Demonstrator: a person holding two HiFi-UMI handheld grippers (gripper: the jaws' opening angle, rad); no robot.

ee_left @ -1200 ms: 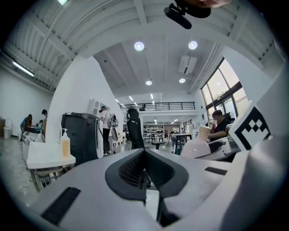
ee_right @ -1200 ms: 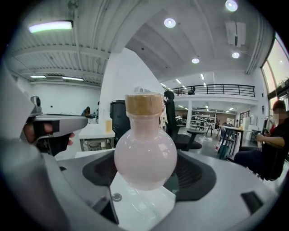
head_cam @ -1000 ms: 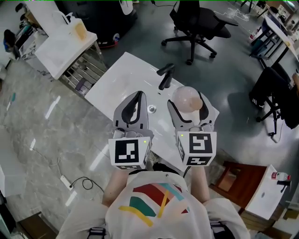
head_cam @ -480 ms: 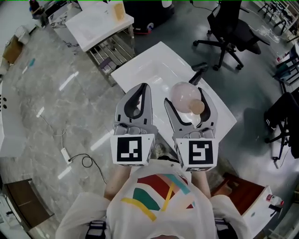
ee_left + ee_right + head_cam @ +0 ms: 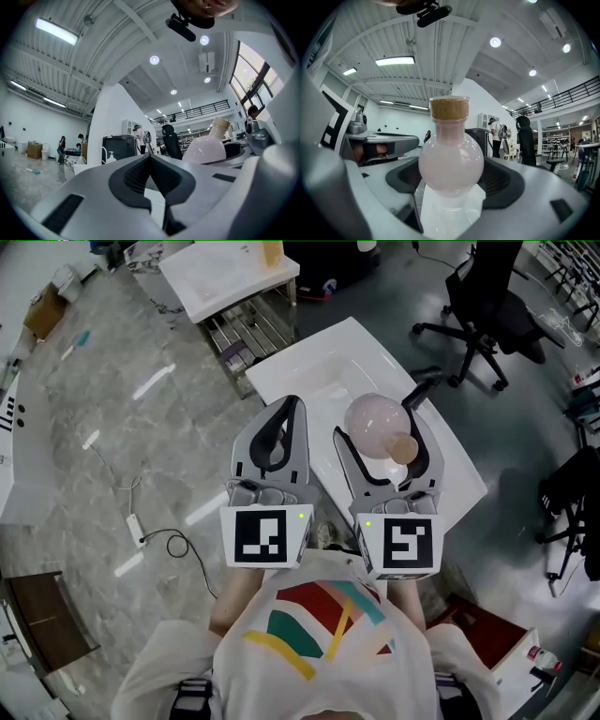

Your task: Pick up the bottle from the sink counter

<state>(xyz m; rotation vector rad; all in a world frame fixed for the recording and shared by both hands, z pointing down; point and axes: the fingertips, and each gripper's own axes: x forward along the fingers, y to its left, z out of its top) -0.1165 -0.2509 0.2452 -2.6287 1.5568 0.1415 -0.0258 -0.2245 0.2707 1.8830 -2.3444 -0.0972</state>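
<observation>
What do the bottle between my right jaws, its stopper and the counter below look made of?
The bottle looks like frosted glass, possibly hard plastic: pale pink, translucent, with soft highlights on its round body. The stopper seems to be cork: tan, matte, faintly grainy. The sink counter is glossy white, probably ceramic or a similar moulded surface, going by its sheen.

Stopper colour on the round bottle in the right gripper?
Tan, cork-like stopper on the pale pink round bottle; clearest in right gripper view.

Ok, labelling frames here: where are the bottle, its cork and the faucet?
bottle [image 5: 451, 161]: right gripper view, round pink body.
cork [image 5: 449, 108]: right gripper view, its side.
faucet [image 5: 424, 390]: head view, black spout.
</observation>
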